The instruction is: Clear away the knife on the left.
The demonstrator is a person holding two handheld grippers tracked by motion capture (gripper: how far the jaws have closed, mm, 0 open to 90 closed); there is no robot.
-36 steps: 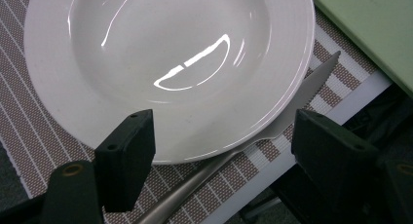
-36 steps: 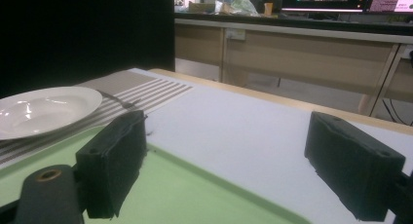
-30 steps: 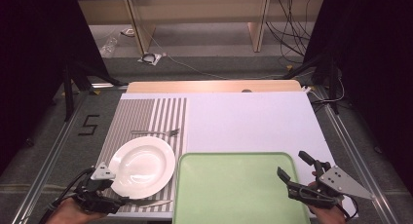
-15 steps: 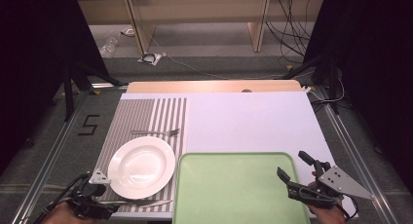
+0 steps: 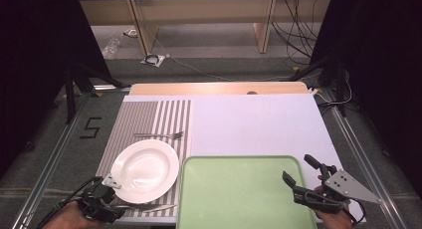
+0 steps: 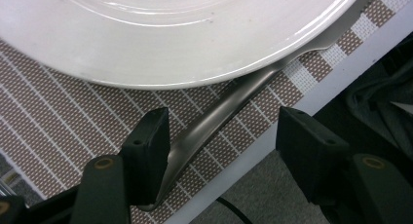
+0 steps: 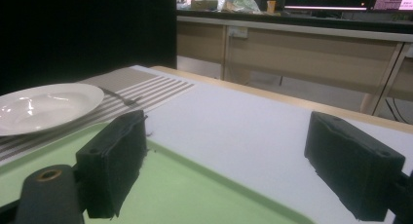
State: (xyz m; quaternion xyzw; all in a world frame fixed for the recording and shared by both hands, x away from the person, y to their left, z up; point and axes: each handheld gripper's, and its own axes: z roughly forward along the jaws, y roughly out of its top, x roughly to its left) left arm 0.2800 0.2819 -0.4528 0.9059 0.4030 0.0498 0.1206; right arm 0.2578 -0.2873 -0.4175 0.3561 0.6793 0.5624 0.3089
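below, both grippers' black blocky jaws wide apart, empty; glossy round plate (image 5: pixel 145 171) on woven striped mat (image 5: pixel 149 120)

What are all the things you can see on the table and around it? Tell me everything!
Plate: one, white, on the striped mat, left of the tray.
Placemat: one, brown-and-white striped, left part of table.
Fork: one, silver, on the mat beyond the plate.
Knife: one, silver, on the mat's near edge, partly under the plate's rim.
Tray: one, green, near middle.
Table: one, white top.
Left gripper: black, open, jaws either side of the knife handle.
Right gripper: black, open, at the tray's right edge.
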